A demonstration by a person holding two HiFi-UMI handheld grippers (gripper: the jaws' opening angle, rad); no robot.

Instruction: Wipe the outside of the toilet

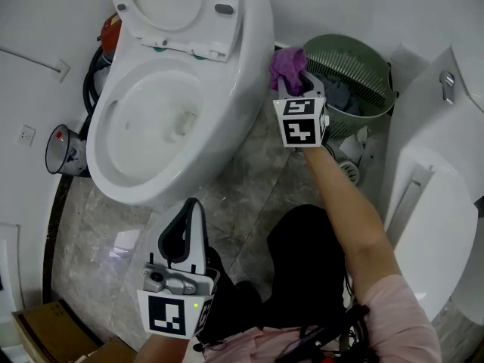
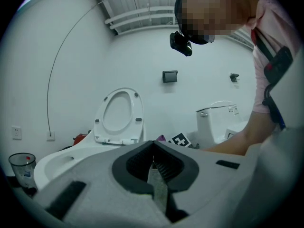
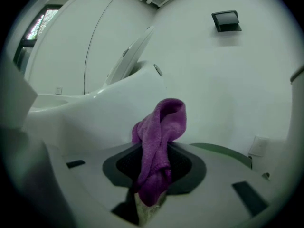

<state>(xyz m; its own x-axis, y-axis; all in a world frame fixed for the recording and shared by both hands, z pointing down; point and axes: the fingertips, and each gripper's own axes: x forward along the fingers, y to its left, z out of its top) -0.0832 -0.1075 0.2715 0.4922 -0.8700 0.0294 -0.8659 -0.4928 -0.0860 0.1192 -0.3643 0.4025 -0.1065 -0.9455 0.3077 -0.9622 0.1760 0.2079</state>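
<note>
The toilet is seen on the floor with its seat raised. A purple cloth is held at its outer side, clamped in the right gripper. The left gripper is kept clenched and empty near the bowl's front. A green basket is set just beside the cloth.

the gap between the toilet side and the green basket is narrow, and the right gripper with its purple cloth fills it. bare floor lies open past the left gripper. a second toilet walls the right, a box the lower left corner.
</note>
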